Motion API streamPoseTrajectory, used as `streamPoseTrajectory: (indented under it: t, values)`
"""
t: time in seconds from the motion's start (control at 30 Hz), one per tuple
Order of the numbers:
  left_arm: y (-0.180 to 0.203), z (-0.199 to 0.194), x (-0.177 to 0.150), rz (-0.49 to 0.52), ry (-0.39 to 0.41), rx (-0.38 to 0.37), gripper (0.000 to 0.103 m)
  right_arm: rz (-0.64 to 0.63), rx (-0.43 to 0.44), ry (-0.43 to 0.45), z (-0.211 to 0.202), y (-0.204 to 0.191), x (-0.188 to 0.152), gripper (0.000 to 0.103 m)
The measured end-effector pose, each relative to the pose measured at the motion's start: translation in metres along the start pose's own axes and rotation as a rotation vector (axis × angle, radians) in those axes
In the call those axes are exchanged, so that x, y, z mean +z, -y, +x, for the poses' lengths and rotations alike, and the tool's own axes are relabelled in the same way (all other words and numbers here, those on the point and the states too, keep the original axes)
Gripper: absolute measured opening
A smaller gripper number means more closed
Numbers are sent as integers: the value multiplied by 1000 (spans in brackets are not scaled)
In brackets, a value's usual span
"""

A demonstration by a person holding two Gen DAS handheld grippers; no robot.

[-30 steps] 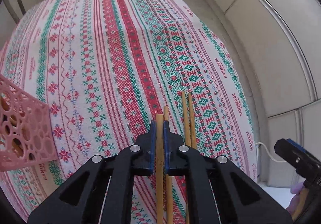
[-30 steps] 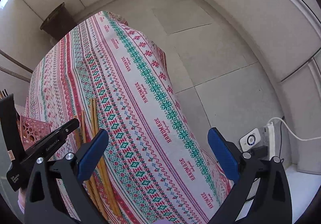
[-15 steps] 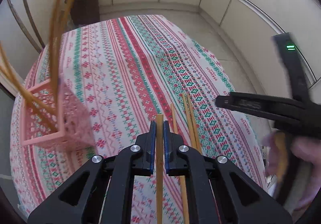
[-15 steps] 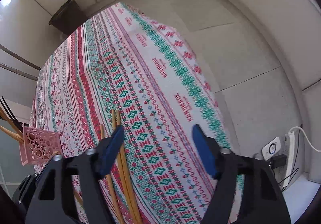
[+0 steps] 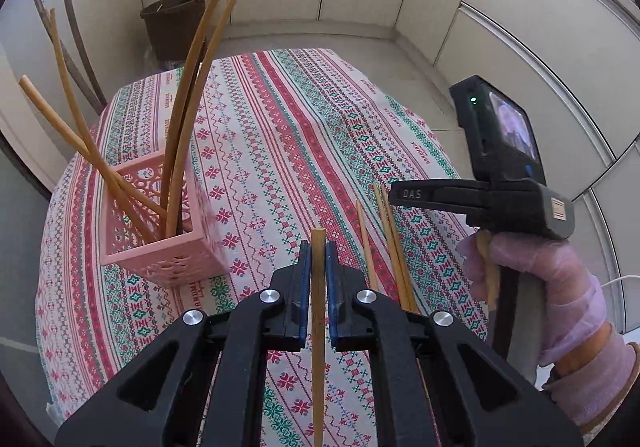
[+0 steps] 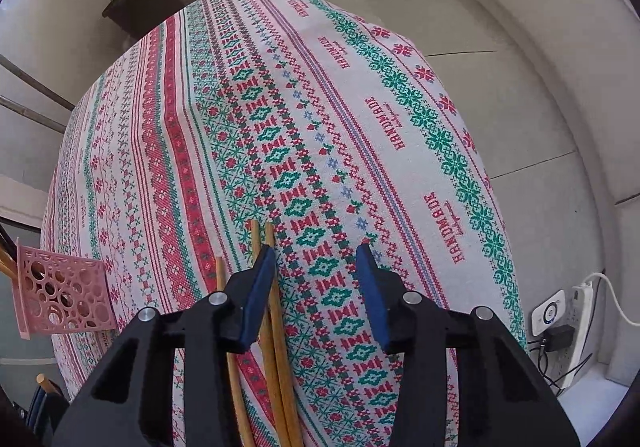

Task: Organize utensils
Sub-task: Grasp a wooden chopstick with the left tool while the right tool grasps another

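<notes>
Patterned tablecloth (image 5: 280, 151), pink lattice basket (image 5: 160, 247) holding chopsticks, left gripper (image 5: 316, 267) clamped on 1 chopstick (image 5: 318, 287), right gripper (image 6: 316, 279) just narrowing, half-spread, unpinched above 3 loose chopsticks (image 6: 276, 327)

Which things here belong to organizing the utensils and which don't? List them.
Job:
- wooden chopstick clamped in left gripper
- three loose wooden chopsticks on the cloth
- pink perforated plastic basket
- right gripper, jaws just closing, empty

Not:
- brown bin
- white power strip
</notes>
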State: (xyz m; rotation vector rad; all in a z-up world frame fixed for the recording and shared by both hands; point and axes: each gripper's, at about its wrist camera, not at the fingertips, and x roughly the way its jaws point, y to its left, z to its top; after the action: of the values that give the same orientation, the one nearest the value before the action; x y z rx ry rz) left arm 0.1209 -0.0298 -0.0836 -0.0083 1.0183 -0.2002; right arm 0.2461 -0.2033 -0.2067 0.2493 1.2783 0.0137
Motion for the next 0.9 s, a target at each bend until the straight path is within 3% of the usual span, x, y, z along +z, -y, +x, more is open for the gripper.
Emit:
streamPoseTrajectory:
  t: [0.23,0.43,0.5,0.53,0.57,0.6,0.67,0.9]
  values:
    - [-6,-3,-3,-9,-2,12,7,-1,-1,-2,2,-5,3,42]
    - [-5,-11,-5,-6,16,14,7,-163,-125,50,10,-36,-6,44]
    - [-4,-16,-6,-1,33,11,7,-148,-98,63,10,-32,-6,42]
    - [-4,-20,-7,1,43,10,7,-132,-78,69,8,-28,-5,35]
    - [-4,-23,-7,0,52,8,7,-101,-49,77,7,-21,-3,18]
    - [-4,-26,-8,-3,61,3,7,-69,-9,71,7,-13,-3,7]
    - [-5,-31,-11,-6,72,-8,7,11,80,57,6,4,-2,5]
    - [-20,-47,-17,-30,98,-57,7,63,152,140,-30,19,-1,5]
